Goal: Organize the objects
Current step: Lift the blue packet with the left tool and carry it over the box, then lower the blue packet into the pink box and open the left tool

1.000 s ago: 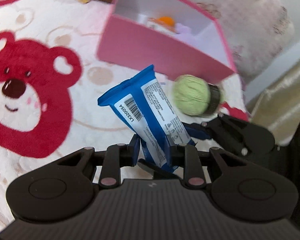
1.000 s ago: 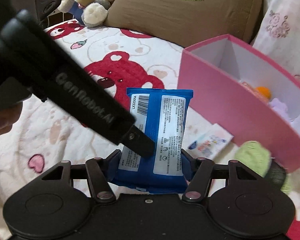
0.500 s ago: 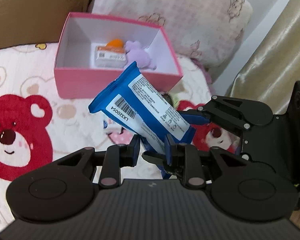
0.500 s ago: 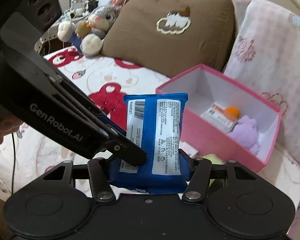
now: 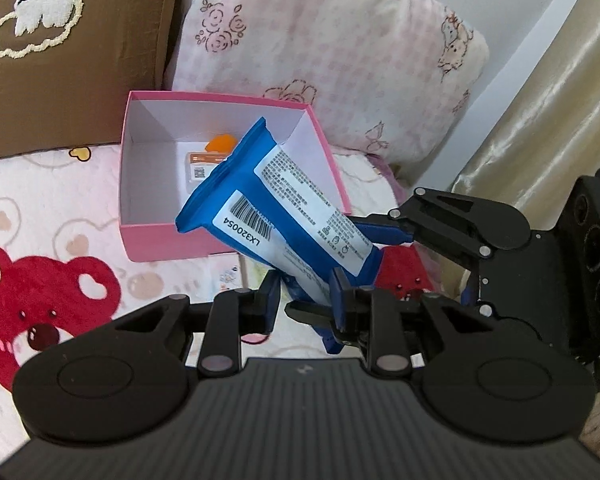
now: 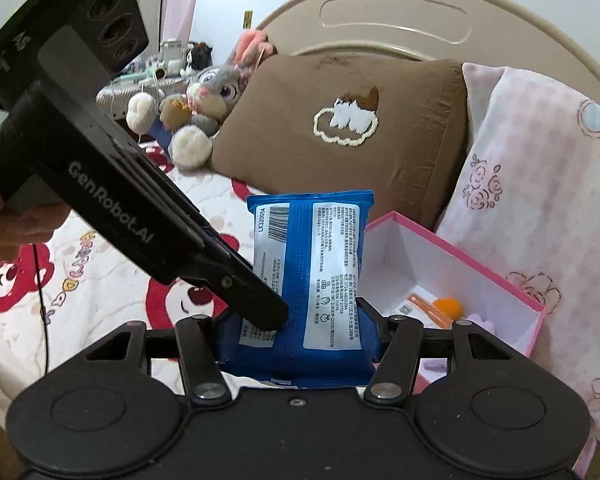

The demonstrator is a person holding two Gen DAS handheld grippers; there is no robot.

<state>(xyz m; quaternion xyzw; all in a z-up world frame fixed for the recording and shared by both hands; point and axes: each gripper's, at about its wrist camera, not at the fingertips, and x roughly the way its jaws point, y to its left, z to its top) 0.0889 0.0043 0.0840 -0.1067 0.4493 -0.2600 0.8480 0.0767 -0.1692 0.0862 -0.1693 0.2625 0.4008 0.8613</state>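
A blue foil snack packet with white label panels and a barcode (image 6: 306,280) is clamped at its lower end in the right gripper (image 6: 296,330), whose fingers are closed most of the way against the packet's two sides. The left gripper (image 5: 306,300) pinches the same packet (image 5: 276,216) by its bottom corner, fingers narrowed around it, so both hold it in the air above the bed.

The left wrist view looks down into the open pink cardboard box with white inside (image 5: 140,184), where a small orange-and-white carton (image 5: 200,160) and an orange ball (image 5: 220,144) lie; the packet's top edge hangs over the box's near right part. A small white sachet (image 5: 224,272) lies on the white bear-print blanket (image 5: 52,200) just in front of the box.

The right wrist view shows other things — a brown pillow with a cloud patch (image 6: 340,120), a grey plush rabbit (image 6: 208,100) and the curved beige headboard (image 6: 380,12) — and the left gripper's black finger crossing the packet's face.
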